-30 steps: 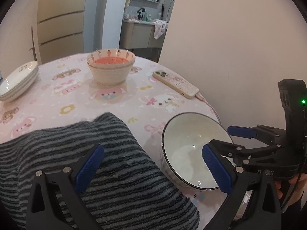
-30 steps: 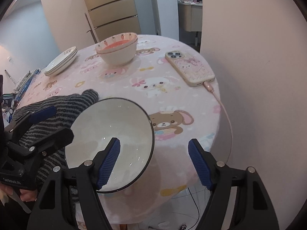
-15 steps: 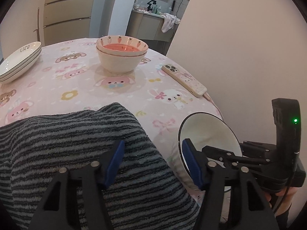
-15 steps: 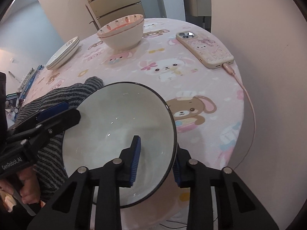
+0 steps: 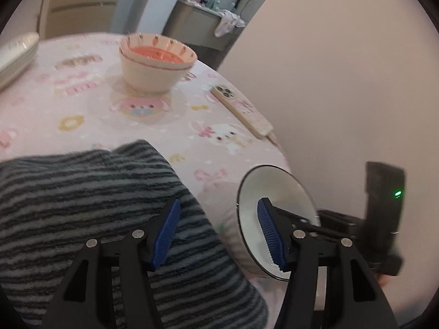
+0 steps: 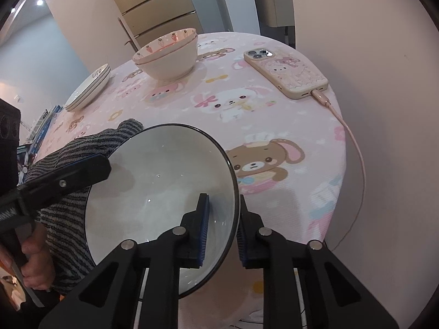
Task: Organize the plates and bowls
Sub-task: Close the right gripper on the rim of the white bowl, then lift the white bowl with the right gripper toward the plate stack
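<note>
White bowl [image 6: 153,192] rim pinched in right tool [image 6: 221,230]; left tool [image 5: 216,235] half-open, closing, empty.

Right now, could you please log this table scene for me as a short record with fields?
right gripper: shut on the rim of the white bowl, one pad inside, one outside; jaws have just been closing
left gripper: jaws part open over the striped towel, pads pressing on nothing; they have just been closing
stacked bowls: two carrot-print bowls nested, far side of the table
plates: stacked, far left edge
phone: face down, cable plugged in
</note>
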Available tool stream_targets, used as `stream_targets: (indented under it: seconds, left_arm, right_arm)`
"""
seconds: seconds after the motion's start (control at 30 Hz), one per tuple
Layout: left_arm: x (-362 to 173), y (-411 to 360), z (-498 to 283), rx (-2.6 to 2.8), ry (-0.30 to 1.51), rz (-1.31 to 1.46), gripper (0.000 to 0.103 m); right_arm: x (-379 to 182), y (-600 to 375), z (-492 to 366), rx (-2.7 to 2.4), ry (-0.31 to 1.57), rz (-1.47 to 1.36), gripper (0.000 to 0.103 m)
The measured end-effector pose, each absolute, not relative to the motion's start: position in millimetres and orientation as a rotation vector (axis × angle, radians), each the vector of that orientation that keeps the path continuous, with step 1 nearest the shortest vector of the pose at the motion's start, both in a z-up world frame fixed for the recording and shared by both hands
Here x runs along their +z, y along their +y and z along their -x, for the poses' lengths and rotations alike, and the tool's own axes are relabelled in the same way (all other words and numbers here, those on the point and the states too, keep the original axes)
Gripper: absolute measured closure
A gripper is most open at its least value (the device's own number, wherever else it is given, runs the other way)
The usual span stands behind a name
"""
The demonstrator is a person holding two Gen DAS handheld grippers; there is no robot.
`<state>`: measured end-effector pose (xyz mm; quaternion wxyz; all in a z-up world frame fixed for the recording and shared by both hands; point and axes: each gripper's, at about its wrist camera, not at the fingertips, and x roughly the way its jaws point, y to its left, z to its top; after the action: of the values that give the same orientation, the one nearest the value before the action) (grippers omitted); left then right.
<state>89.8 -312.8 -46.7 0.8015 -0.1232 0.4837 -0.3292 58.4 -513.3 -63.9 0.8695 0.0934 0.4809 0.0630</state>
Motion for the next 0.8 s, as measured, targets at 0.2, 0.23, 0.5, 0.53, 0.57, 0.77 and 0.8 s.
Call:
stream_targets:
  seconds: [0.2,0.23,0.5,0.53,0.57,0.77,0.8]
  left_arm:
    - [-36.9,-313.3,-92.8,-0.731,1.037,0.269,0.045]
    - [-33.4,-313.5,-92.2,-0.738,1.023,0.264,0.048]
    - [-36.0,-330.0,-92.8,-0.713,1.080,0.150,0.071]
    - [-42.3,-332.8,-93.8,-0.714,1.107,0.144,0.071]
    - [-49.6,-336.4,-94.8,-0.716,1.135,0.138,0.071]
    - [-63.5,-357.2,-87.5,-0.724,1.153,0.062,0.083]
    - [-64.3,-360.8,-85.5,-0.705,1.143,0.036,0.084]
  right_arm:
    - [-65.5,-518.4,-57.6,0.126,0.993,-0.271,0.087]
    - [-65.7,-519.9,-57.3,0.129,0.992,-0.284,0.088]
    - [-66.4,-519.8,-59.2,0.146,0.963,-0.283,0.089]
    - [-67.3,-521.4,-59.7,0.151,0.961,-0.296,0.089]
    - [-67.8,-523.0,-60.0,0.157,0.960,-0.309,0.089]
    - [-66.1,-520.6,-58.6,0.146,0.951,-0.291,0.089]
    - [-65.8,-520.9,-58.9,0.146,0.956,-0.293,0.089]
